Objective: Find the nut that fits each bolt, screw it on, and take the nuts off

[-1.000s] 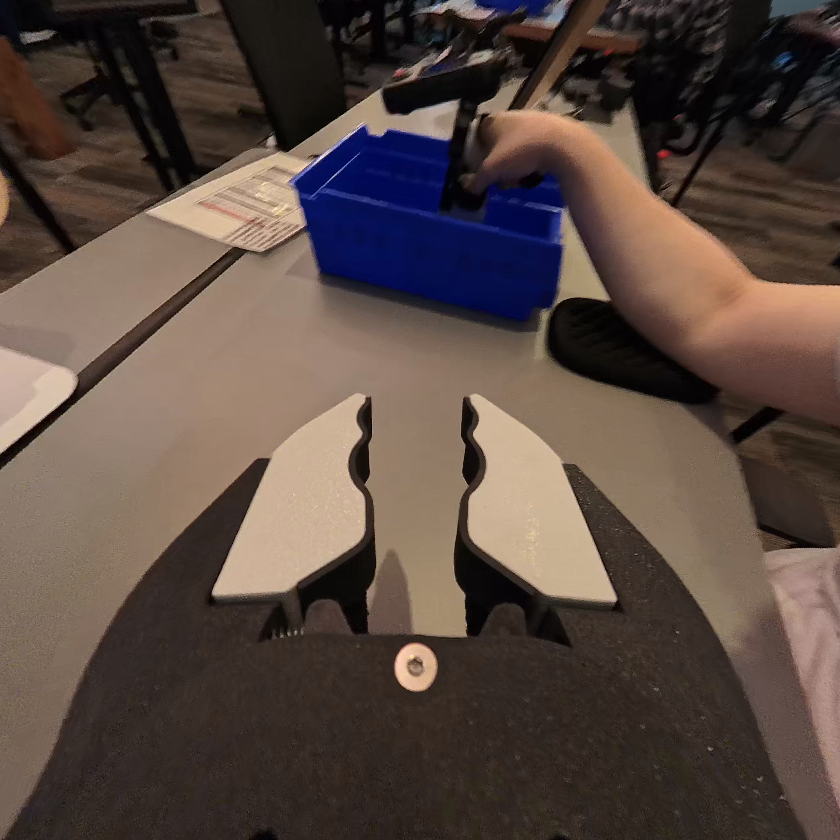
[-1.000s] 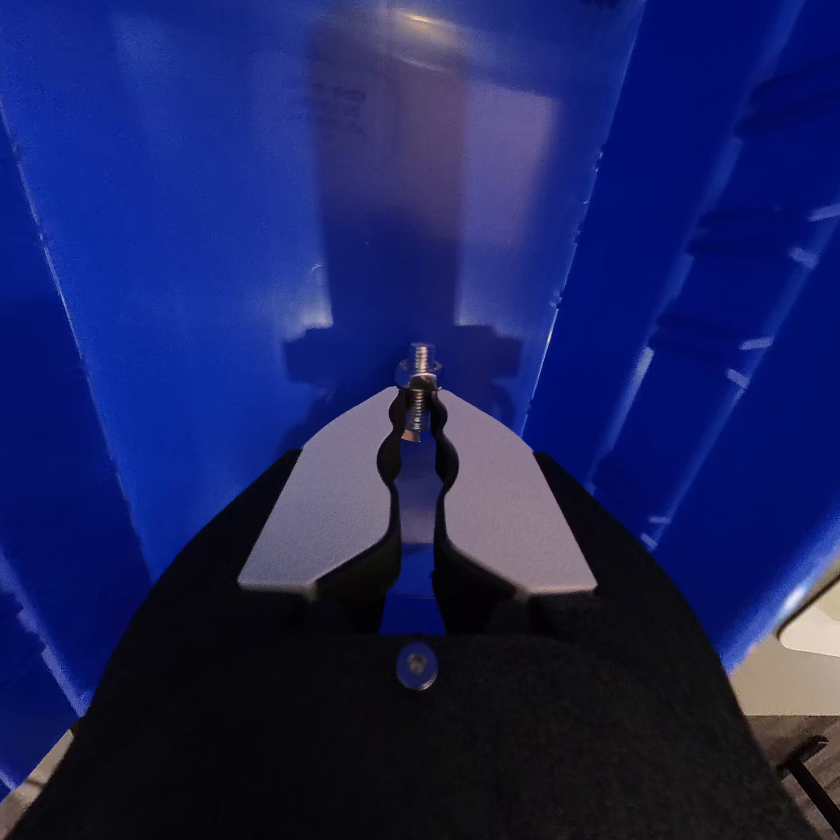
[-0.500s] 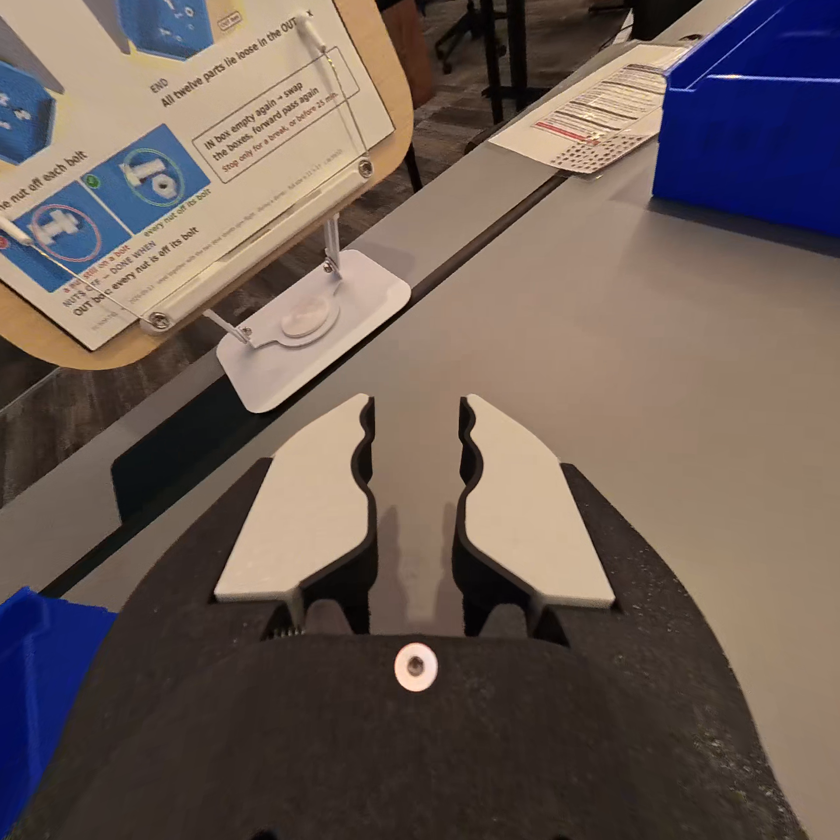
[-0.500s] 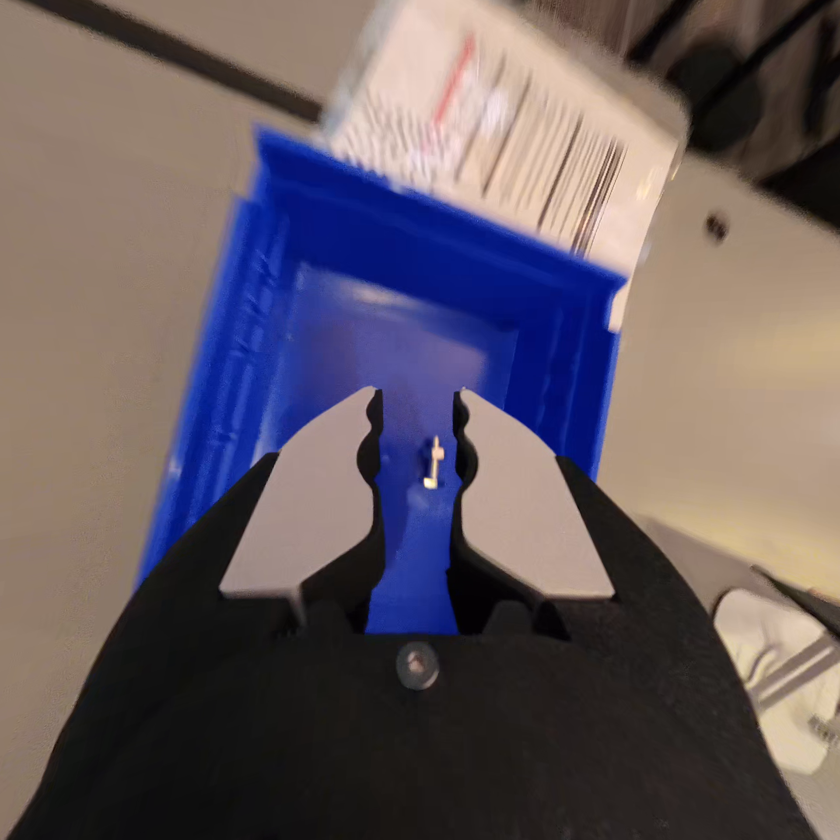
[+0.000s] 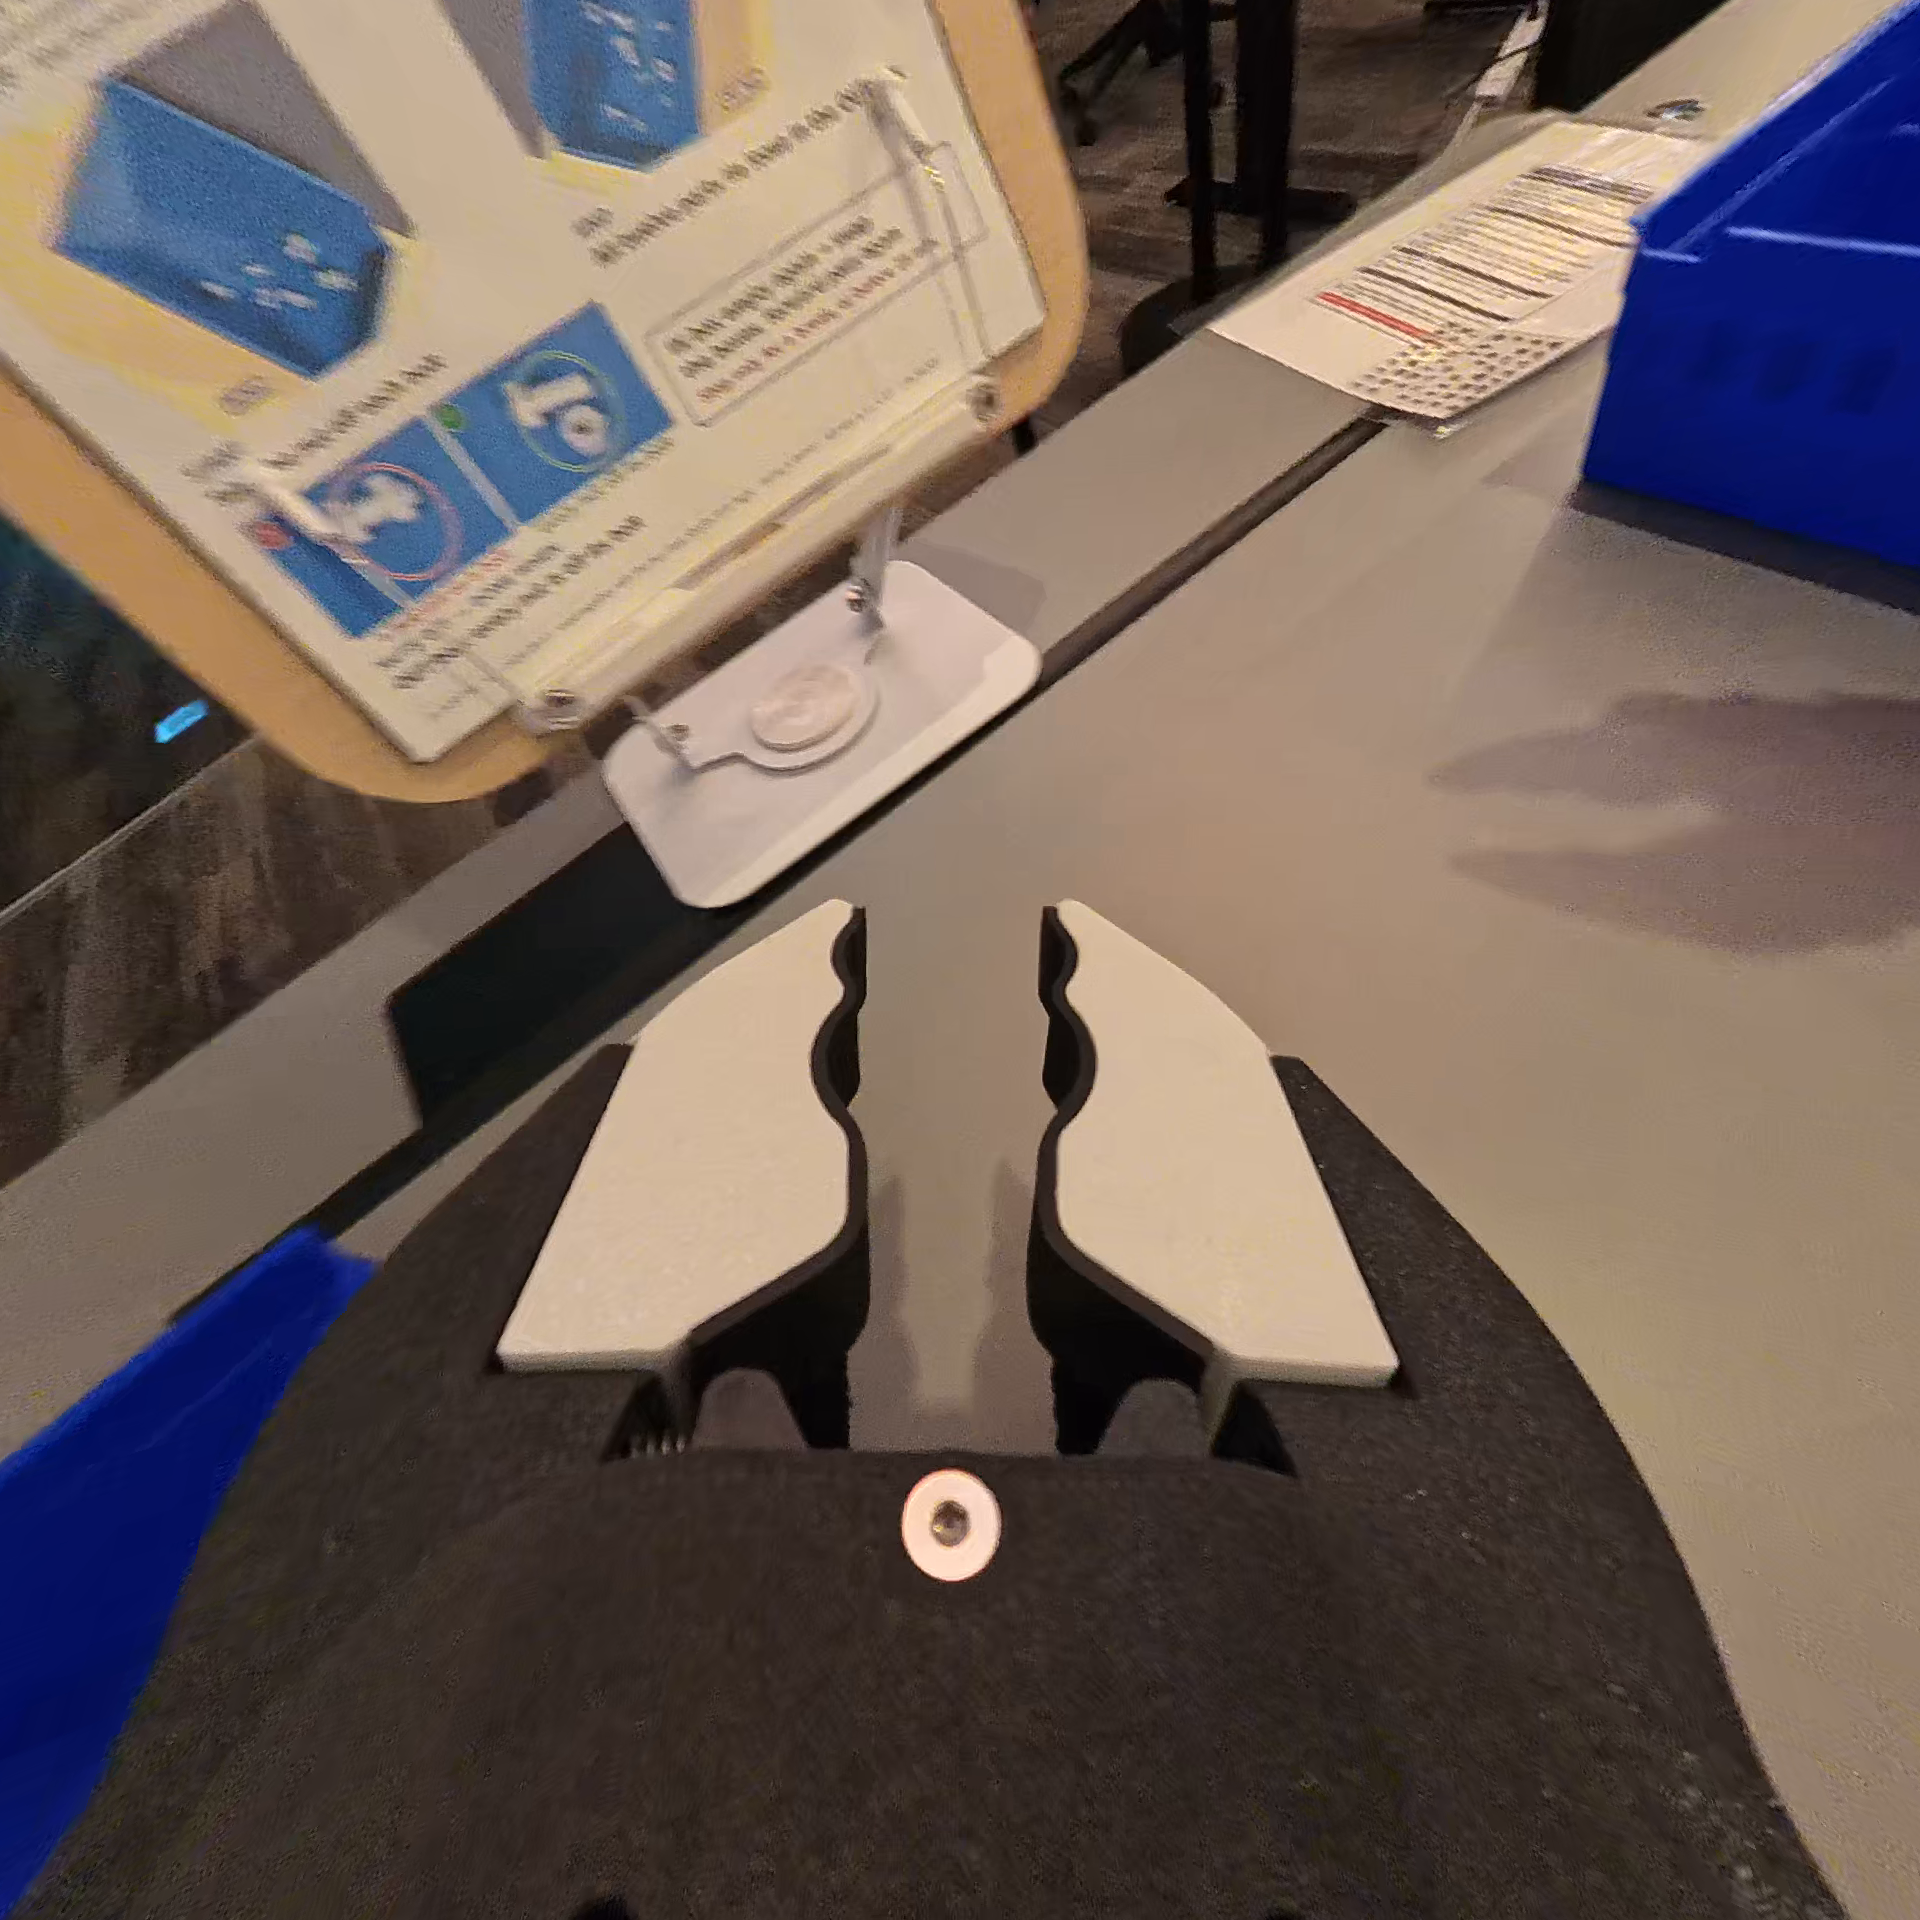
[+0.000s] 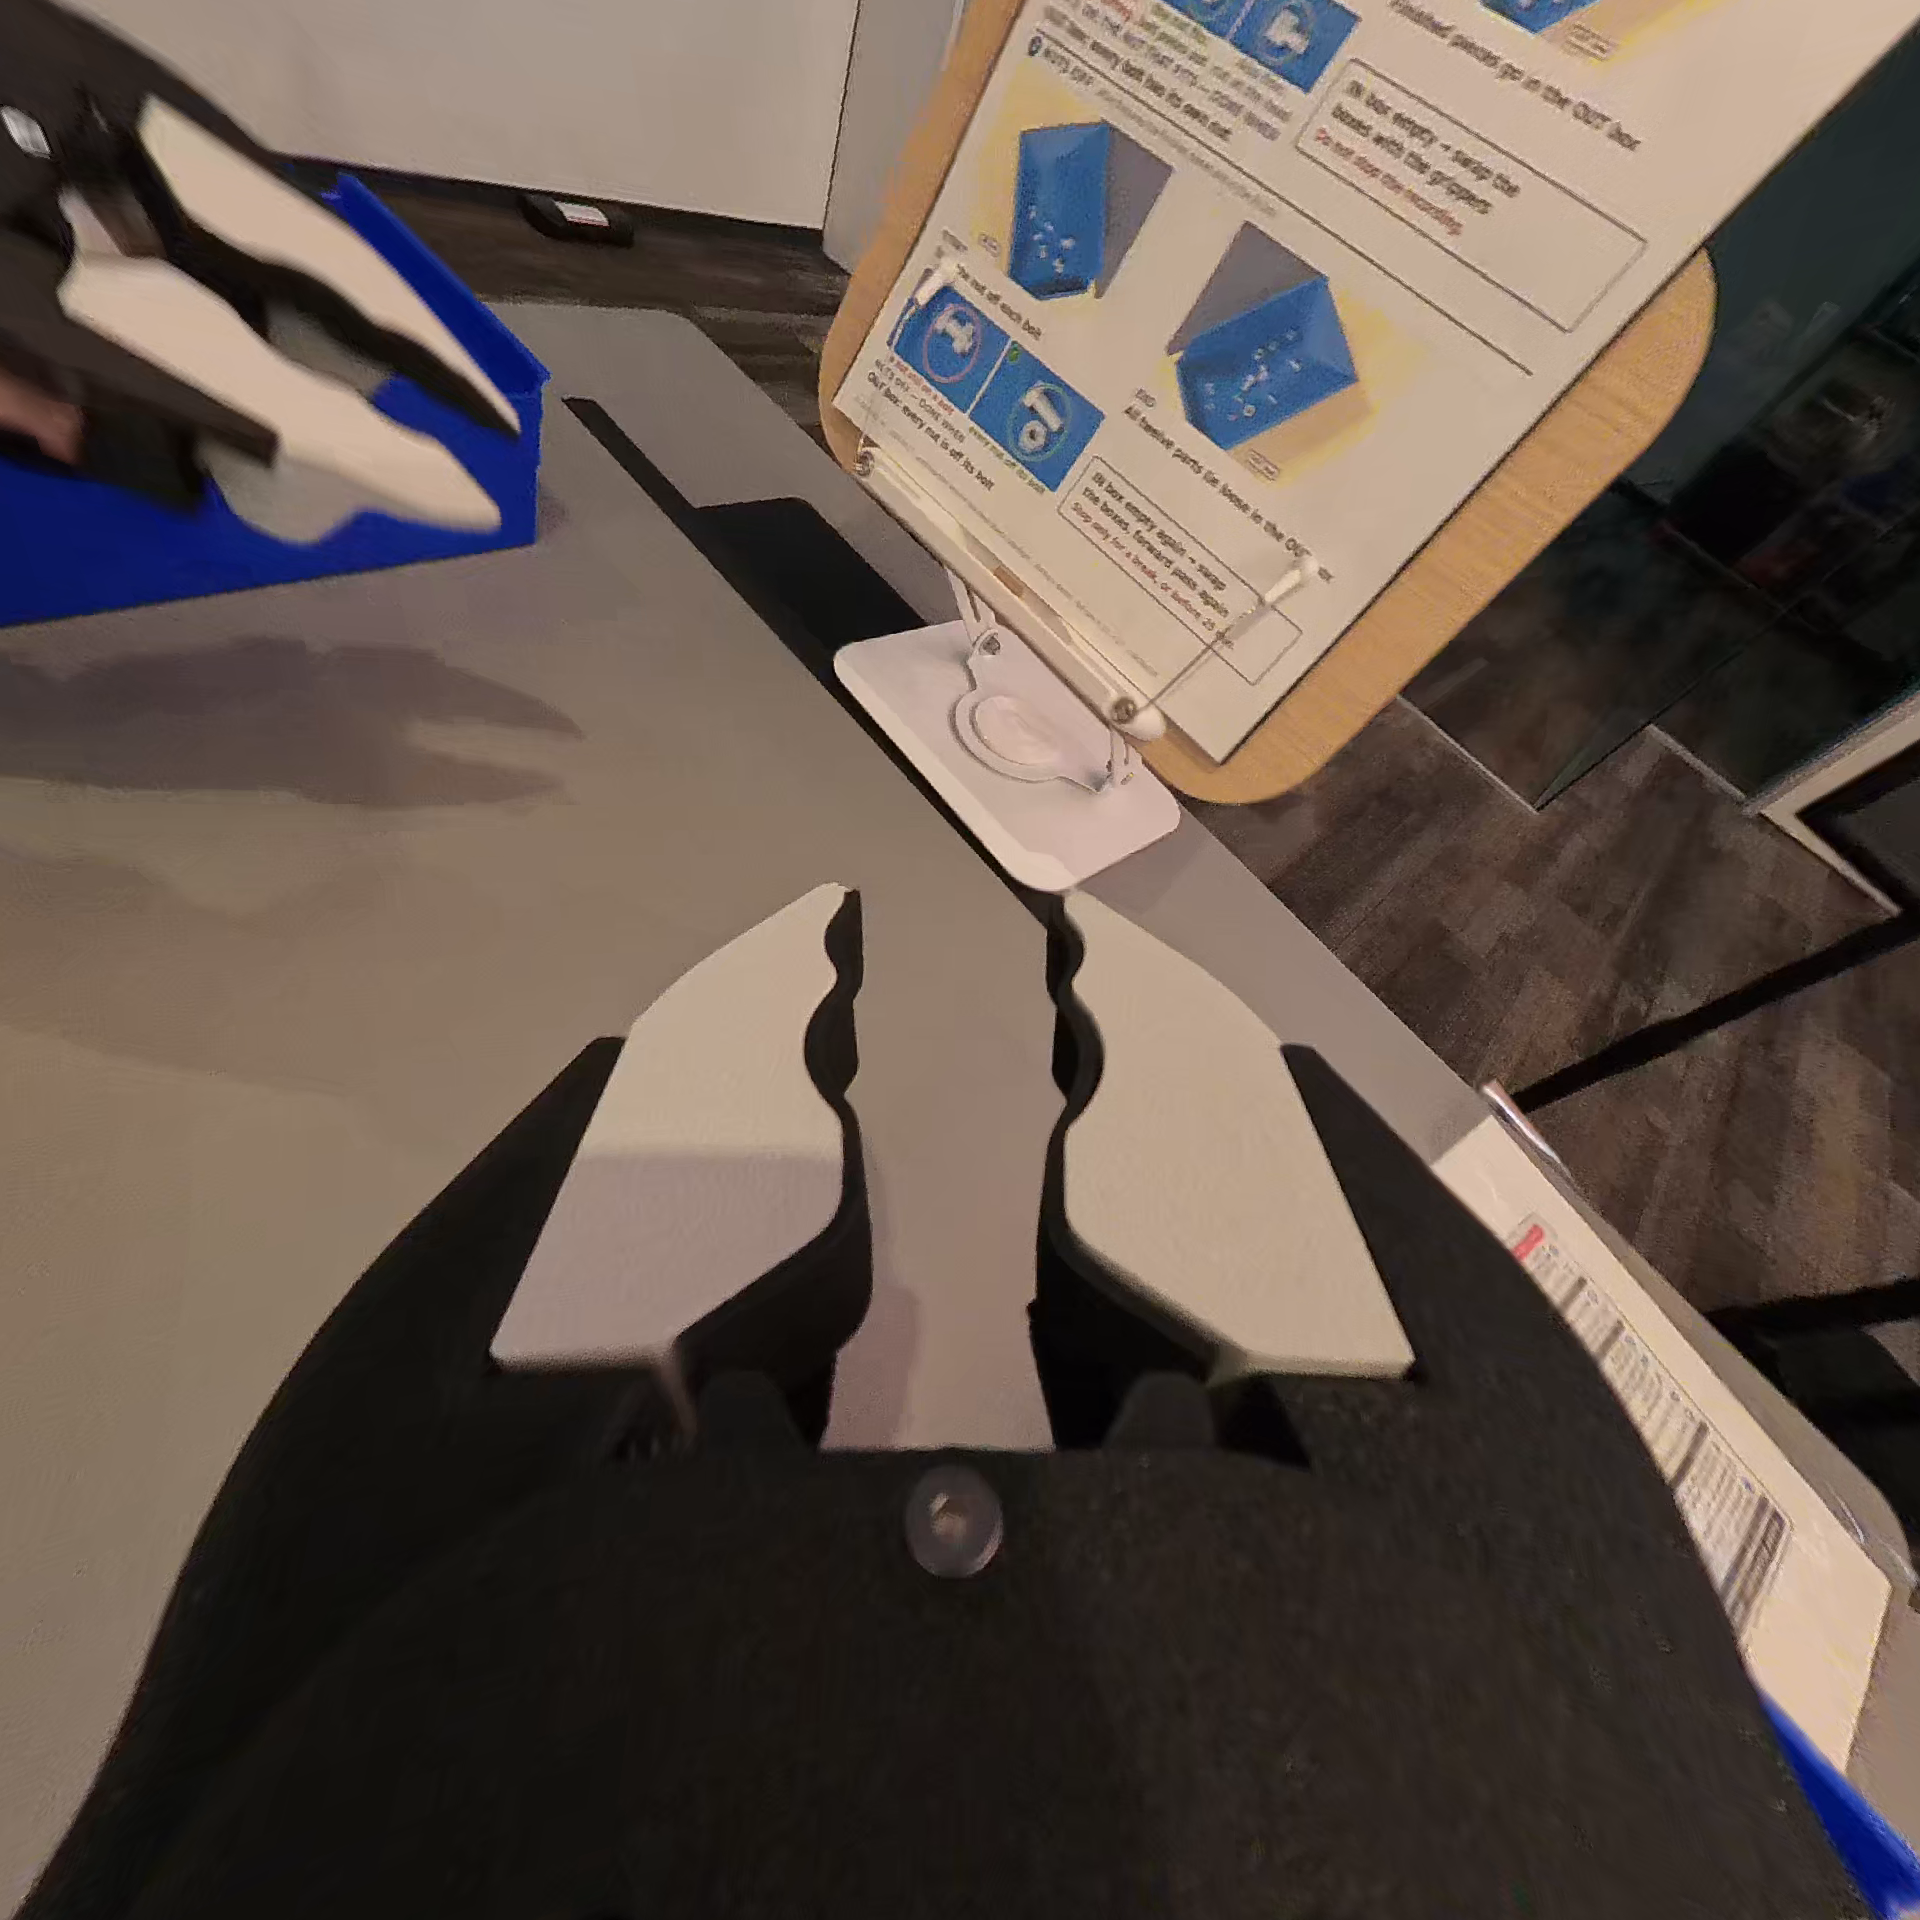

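Both claws hang empty and spread over the bare grey surface [image 5: 1299, 883], left claw [image 5: 951, 920] near a blue bin [image 5: 1766, 343], right claw [image 6: 951, 904] facing the instruction board [image 6: 1299, 343], probably between parts; no bolt or nut visible.

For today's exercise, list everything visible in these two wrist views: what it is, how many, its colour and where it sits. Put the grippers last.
Table: one, grey, under everything.
Bins: two, blue; one at the far right of the left wrist view, one at its near left edge.
Instruction board: one, wooden with a white printed sheet, tilted on its stand.
Stand base: one, white, at the table's edge.
Printed sheet: one, white, flat beside the far bin.
No bolts or nuts in view.
Left gripper: open, empty, above the table.
Right gripper: open, empty, above the table.
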Motion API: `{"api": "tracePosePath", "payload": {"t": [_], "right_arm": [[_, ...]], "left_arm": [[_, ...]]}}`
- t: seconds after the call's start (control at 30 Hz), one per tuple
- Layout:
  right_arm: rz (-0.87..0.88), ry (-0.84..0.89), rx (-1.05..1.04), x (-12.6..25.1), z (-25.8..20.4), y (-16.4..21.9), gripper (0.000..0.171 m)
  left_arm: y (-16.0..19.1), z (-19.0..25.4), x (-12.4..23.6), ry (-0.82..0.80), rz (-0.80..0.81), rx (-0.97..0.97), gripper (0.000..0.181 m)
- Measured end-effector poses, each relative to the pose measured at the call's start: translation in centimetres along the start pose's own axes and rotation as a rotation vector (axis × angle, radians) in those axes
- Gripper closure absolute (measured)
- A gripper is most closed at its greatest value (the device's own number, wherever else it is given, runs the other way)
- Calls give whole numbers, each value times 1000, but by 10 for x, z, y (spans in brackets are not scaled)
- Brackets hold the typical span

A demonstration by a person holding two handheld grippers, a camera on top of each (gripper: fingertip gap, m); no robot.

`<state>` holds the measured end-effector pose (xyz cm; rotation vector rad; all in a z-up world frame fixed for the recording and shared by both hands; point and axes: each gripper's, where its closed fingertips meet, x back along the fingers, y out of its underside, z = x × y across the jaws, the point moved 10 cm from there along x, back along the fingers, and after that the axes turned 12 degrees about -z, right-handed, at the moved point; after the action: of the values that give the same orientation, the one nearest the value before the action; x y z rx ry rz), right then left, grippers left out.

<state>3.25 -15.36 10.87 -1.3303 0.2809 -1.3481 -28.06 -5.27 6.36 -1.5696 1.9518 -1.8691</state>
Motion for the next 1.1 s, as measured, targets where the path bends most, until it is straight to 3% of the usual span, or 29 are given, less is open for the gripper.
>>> {"api": "tracePosePath", "payload": {"t": [0.17,0.3,0.4,0.5,0.6,0.7,1.1], "right_arm": [[39,-51,23,-19,-15,-4,136],[98,-30,101,-20,-25,-8,137],[102,-33,116,-21,-27,-9,137],[90,-34,113,-24,-26,-6,137],[75,-26,105,-26,-23,-3,137],[63,-24,100,-28,-20,0,136],[-9,-20,126,-38,-20,5,136]], "left_arm": [[6,-82,79,3,110,148,166],[52,-146,113,-116,-53,273,164],[101,-182,95,-161,-340,400,165],[140,-201,59,-78,-594,539,164],[158,-205,28,9,-629,605,165],[172,-206,11,-14,-746,597,164],[203,-206,-18,1,-942,642,157]]}}
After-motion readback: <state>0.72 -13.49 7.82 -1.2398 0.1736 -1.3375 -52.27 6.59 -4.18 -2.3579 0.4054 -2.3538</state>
